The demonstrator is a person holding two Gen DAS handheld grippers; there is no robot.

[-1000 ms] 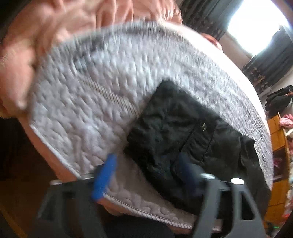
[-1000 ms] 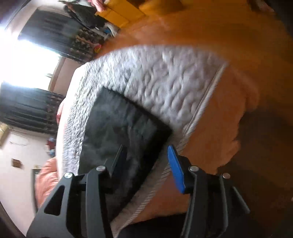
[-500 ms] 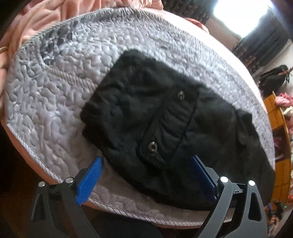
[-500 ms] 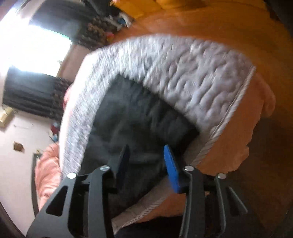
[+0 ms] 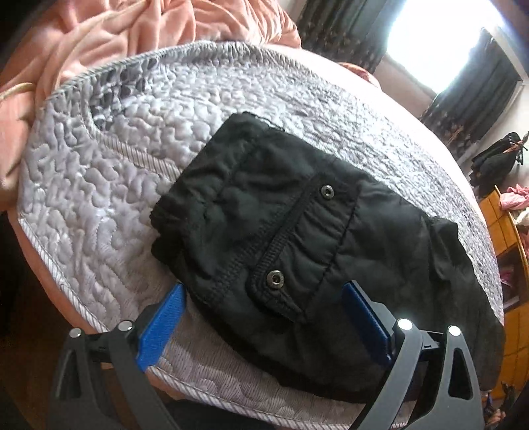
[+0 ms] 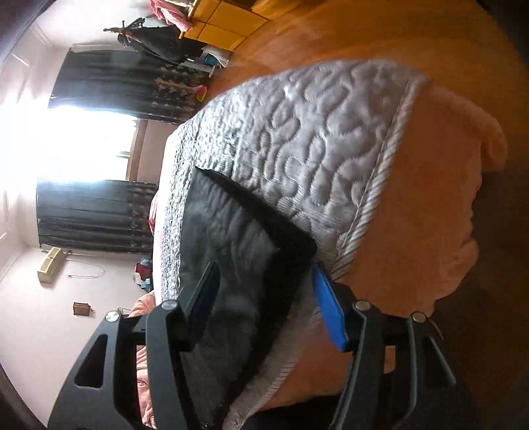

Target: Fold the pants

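**On the bed's near corner, a folded bundle between two spread grippers**

On the grey quilted bedspread (image 5: 109, 185), close to its piped edge, lay the black fabric pants (image 5: 297, 238), already doubled into a thick, squarish bundle. A buttoned pocket flap with two metal snaps (image 5: 275, 279) faced up, and a looser stretch of dark cloth trailed off toward the far side of the bed. A rumpled peach blanket (image 5: 139, 29) was bunched beyond the spread.

Judging by the compact shape, most of the folding looked done, and what remained seemed to be squaring up or one last fold of the trailing part. The next move, as I read it, called for catching the near edge of the bundle cleanly through all its layers, so that the thick stack would not slide apart or drag toward the bed's edge.

The left gripper (image 5: 264, 317) stood wide apart, its blue pads flanking the near edge of the bundle; one pad sat right at the cloth's corner, though I could not tell whether it touched. It pinched nothing.

The right gripper (image 6: 264, 297), seen in a somewhat blurred view, was also spread, with the dark cloth lying between its fingers near the bed corner. It gripped nothing that I could see.
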